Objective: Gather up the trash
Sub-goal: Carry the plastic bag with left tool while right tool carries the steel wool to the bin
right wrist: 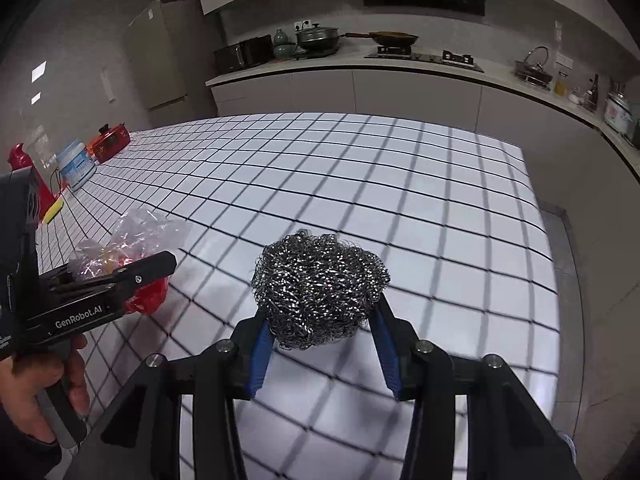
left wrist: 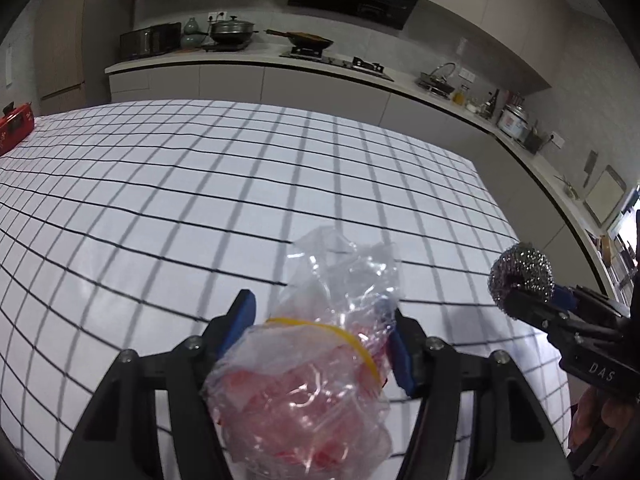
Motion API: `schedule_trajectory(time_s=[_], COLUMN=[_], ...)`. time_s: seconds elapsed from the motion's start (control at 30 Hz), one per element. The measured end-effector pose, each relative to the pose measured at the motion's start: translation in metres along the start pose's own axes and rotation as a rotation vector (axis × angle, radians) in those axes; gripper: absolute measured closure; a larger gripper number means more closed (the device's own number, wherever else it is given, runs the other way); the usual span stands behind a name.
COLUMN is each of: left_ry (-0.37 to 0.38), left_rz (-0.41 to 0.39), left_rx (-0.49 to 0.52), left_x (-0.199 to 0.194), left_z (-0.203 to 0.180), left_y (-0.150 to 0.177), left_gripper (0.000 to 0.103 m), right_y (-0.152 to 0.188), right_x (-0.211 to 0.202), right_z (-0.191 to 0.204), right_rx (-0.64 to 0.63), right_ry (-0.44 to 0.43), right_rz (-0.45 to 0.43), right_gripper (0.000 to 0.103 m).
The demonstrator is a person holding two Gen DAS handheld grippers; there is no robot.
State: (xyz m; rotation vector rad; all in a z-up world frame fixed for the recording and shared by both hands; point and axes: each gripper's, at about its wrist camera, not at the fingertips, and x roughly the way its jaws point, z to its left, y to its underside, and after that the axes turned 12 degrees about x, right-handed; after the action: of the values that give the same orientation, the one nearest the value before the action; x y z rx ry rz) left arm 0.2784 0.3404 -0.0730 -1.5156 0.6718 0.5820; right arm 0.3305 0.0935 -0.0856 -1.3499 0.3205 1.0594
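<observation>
The left gripper (left wrist: 322,332) was closed partway on a clear plastic bag (left wrist: 312,368) with red contents, which sat between its blue pads (left wrist: 240,322) and bulged forward past them. To its right, the right gripper (right wrist: 320,340) pinched a steel wool scourer (right wrist: 320,288) between its fingertips. Both hung above the checked tablecloth (right wrist: 400,200), which spread ahead of and below them.

Left claw (left wrist: 320,332) and right claw (right wrist: 320,320) are both raised side by side, each clamped on its load.
</observation>
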Motion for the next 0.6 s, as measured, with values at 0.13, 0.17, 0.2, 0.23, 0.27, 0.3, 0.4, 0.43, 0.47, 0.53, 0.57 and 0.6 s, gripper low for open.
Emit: schedule_trajectory(time_s=[0.13,0.17,0.2,0.23,0.27,0.3,0.4,0.43,0.47,0.53,0.57,0.6], left_ry=[0.004,0.004,0.005,0.004,0.003,0.005,0.016,0.018,0.022,0.034,0.037,0.043], left_rz=[-0.002,-0.003,-0.003,-0.004,-0.004,-0.005,-0.009,-0.011,-0.012,-0.013,-0.015,-0.018], left_rx=[0.011,0.012,0.012,0.013,0.014,0.010,0.010,0.014,0.021,0.037,0.042,0.050], left_x=[-0.011,-0.014,-0.017,-0.019,-0.022,-0.025,-0.031,-0.033,-0.034,-0.037,-0.038,-0.039], left_z=[-0.045,-0.054,-0.065,-0.073,-0.084,-0.092,-0.117,-0.126,-0.135,-0.153,-0.160,-0.168], left_y=[0.010,0.012,0.016,0.018,0.022,0.024,0.031,0.033,0.034,0.036,0.037,0.037], left_gripper=[0.042,0.042,0.042,0.042,0.042,0.042,0.042,0.042,0.042,0.042,0.042,0.042], right_y=[0.018,0.023,0.028,0.031,0.036,0.040,0.052,0.056,0.060,0.068,0.071,0.074], right_x=[-0.040,-0.050,-0.059,-0.066,-0.075,-0.083,-0.104,-0.111,-0.118,-0.132,-0.138,-0.145], right_z=[-0.039,-0.049,-0.060,-0.068,-0.078,-0.087,-0.112,-0.120,-0.129,-0.144,-0.152,-0.159], right_rx=[0.008,0.013,0.014,0.013,0.013,0.013,0.014,0.017,0.023,0.032,0.035,0.040], right_ry=[0.003,0.003,0.003,0.004,0.004,0.004,0.009,0.011,0.010,0.019,0.023,0.027], right_rz=[-0.018,-0.020,-0.022,-0.025,-0.026,-0.027,-0.029,-0.031,-0.034,-0.041,-0.045,-0.050], right_gripper=[0.055,0.055,0.055,0.055,0.055,0.055,0.055,0.055,0.055,0.055,0.055,0.055])
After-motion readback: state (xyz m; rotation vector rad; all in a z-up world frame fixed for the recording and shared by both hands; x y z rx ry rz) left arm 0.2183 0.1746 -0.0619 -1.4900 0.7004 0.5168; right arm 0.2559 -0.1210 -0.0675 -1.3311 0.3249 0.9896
